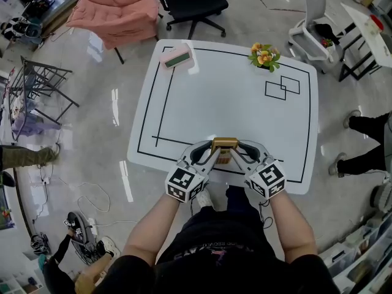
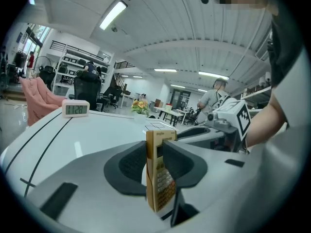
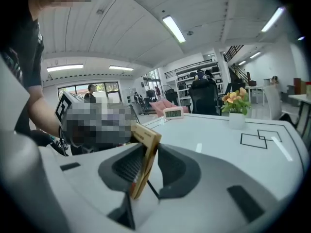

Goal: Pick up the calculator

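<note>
Calculator [image 1: 224,150] in a gold case is held on edge at the near edge of the white bench [image 1: 233,109]. The left gripper [image 1: 212,156] and the right gripper [image 1: 237,156] each have their jaws closed against it from opposite ends. A pink clock [image 1: 177,57] sits at the far left corner, and potted flowers [image 1: 264,56] stand toward the far right.

Bright, even light from ceiling strips [image 2: 112,14]. I note glare streaks on floor [image 1: 115,106] and table [image 2: 77,149]. Both my gripper views bow and darken at rims; calculator [image 2: 160,174] seems slightly soft.
</note>
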